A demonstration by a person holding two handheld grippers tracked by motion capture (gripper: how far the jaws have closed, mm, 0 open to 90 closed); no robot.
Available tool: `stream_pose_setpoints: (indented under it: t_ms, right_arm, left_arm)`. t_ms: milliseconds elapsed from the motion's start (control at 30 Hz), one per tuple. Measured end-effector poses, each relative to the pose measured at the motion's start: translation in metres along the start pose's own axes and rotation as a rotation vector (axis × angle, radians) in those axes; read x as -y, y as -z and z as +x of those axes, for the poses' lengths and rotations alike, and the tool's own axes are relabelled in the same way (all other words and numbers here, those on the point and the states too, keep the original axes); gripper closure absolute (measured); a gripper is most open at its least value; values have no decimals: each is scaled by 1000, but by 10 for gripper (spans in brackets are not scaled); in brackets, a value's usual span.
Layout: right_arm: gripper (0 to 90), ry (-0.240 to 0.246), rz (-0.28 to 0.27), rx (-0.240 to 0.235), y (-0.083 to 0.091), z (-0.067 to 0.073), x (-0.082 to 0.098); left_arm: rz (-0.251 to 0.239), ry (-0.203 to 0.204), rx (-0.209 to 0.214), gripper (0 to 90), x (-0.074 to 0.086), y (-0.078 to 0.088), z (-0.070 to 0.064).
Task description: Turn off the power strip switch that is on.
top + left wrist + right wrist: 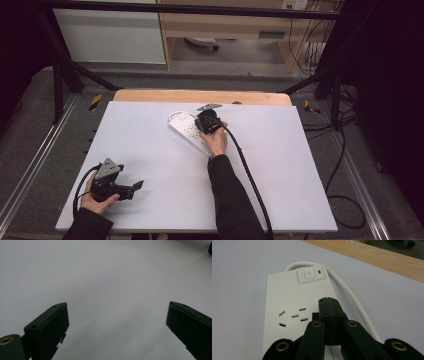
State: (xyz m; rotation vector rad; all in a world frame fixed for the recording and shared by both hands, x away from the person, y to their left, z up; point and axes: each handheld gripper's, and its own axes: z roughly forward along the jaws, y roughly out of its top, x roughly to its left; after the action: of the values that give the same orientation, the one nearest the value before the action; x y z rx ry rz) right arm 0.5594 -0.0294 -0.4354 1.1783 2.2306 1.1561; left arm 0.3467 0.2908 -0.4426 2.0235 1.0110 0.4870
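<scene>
With its jaws pressed together on nothing, the right gripper [329,305] hovers over the power strip [294,307] at the bench's [150,150] 12 o'clock, seemingly aiming for the switch [310,275], needing a short push forward; the left gripper [117,320] waits wide at 7 o'clock.

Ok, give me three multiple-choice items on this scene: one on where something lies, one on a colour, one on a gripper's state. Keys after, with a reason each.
1. Where does the power strip lie?
A. far middle of the white table
B. near left corner
C. on the floor

2. What colour is the small light beside the strip's switch?
A. green
B. red
C. blue

3. How do the jaws of the right gripper stand?
A. wide apart
B. clamped on the cord
C. shut together, holding nothing

Key: 1 A, the high view shows it under the right hand near the far edge. 2 B, the right gripper view shows a red mark. 3 C, the jaws meet above the strip, with the cord off to one side.
</scene>
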Motion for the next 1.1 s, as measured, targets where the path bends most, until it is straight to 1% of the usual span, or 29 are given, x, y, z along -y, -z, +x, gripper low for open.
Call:
stream_pose_setpoints:
  t_ms: [133,267,367,467,567,600,667,733,767,800,833,1000,1033,1067,1100]
  right_arm:
    - [900,5,4,7,-1,0,1]
    - [900,-11,5,-4,0,-1,2]
    - [900,-3,7,2,-1,-1,1]
    - [900,-8,12,-2,0,-1,1]
    - [900,-3,14,-16,2,-2,2]
    - [900,15,13,-23,7,-2,1]
    - [900,20,9,-26,9,-2,1]
    - [900,22,0,-34,21,-2,-4]
    - [900,22,0,-34,21,-2,-4]
    - [893,30,0,-31,28,-2,-7]
    - [893,30,0,-31,28,-2,-7]
    - [788,26,-5,-51,47,-1,-12]
    - [726,7,-14,-60,54,-1,-12]
    - [726,7,-14,-60,54,-1,-12]
    - [698,-3,-14,-70,58,-1,-11]
  left_arm:
    - [-1,0,0,41,0,0,0]
    - [0,-1,0,41,0,0,0]
    - [1,-1,1,41,0,0,0]
    - [0,-2,1,41,0,0,0]
    - [0,0,2,42,0,0,0]
    - [0,-1,2,42,0,0,0]
    - [2,-1,2,42,0,0,0]
    - [4,-1,1,42,0,0,-1]
    - [4,-1,1,42,0,-1,-1]
    - [3,-2,1,42,0,0,-1]
    - [3,-2,1,42,0,0,-1]
    - [4,-3,2,41,0,-1,-1]
    - [3,-2,2,42,0,-1,-1]
    - [3,-2,3,42,0,-1,-1]
    - [4,-5,3,42,0,-1,-1]
